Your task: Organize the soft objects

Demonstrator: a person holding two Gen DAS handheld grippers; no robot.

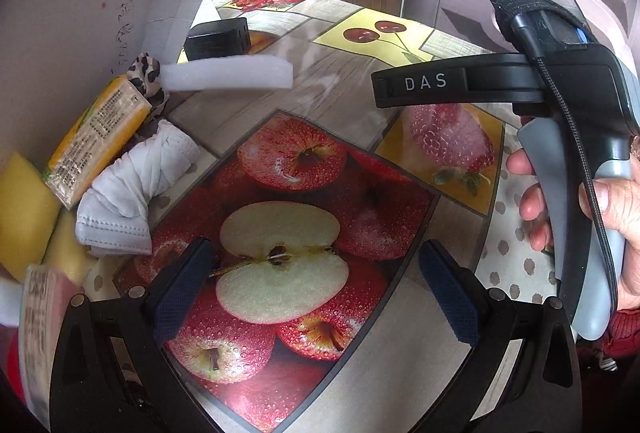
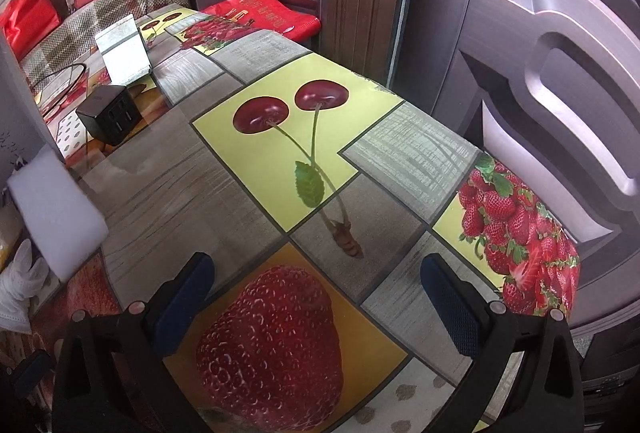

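Hovering over the glossy fruit-print table, the left gripper and right gripper both have jaws spread wide, grasping nothing. Left of the printed apple, soft items cluster: a rectangular white foam block, crumpled white cloth, a crinkly yellow packet and yellow sponges. Frame edges crop the sponges.

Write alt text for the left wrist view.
The open, empty left claw hovers over a fruit-print tablecloth. Soft items lie at left: white foam block, white cloth, yellow tissue pack. A hand holds the right claw at right.
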